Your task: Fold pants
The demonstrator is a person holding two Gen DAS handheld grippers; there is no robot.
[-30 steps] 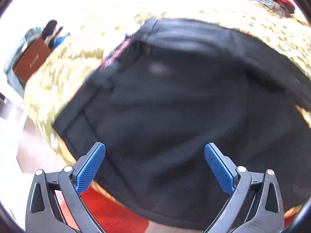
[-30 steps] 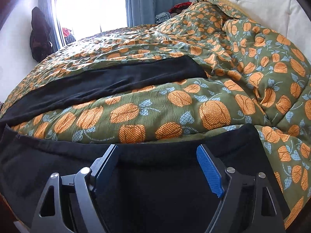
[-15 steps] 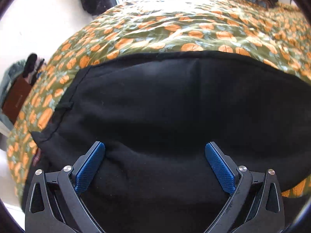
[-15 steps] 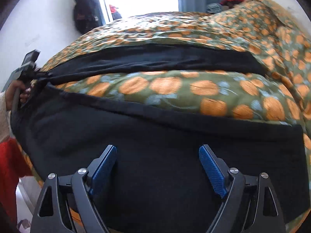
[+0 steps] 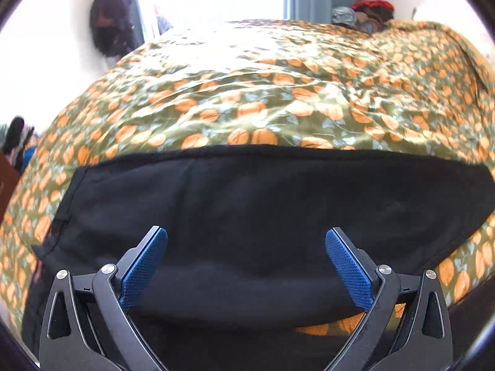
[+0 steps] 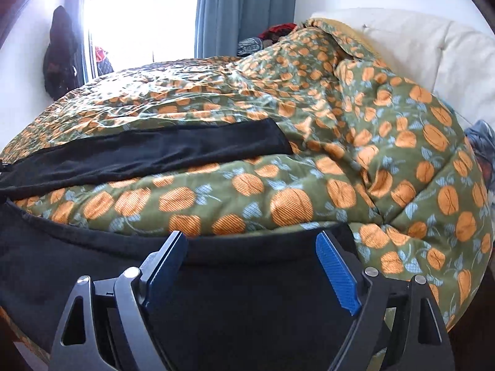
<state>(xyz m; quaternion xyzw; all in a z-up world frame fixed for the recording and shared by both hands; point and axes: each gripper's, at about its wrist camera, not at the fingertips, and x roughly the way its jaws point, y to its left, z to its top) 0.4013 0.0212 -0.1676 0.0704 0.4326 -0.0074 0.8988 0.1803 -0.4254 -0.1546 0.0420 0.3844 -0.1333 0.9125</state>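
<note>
Across the whole bed lies a puffy olive-green quilt point(image 6: 309, 179) printed with orange pumpkin-like fruits and pale blue leaves, bunched up high toward the cream padded headboard point(image 6: 433, 46) on the right side of the right wrist view. Spread on top of it are the black fabric pants point(image 5: 263, 204), lying flat along the near edge of the bed, with one leg point(image 6: 148, 151) stretched out further back across the quilt and a strip of quilt showing between the two legs. Behind the bed there's a bright window with grey-blue curtains point(image 6: 247, 9) and a dark bag or jacket point(image 6: 60, 55) hanging on the white wall, can't tell which. Left gripper point(image 5: 246, 241) has its blue-padded fingers spread wide over the pants, nothing pinched between them. Right gripper point(image 6: 250, 244) is spread wide too, hanging over the near leg's edge, pads not pressing on any cloth
</note>
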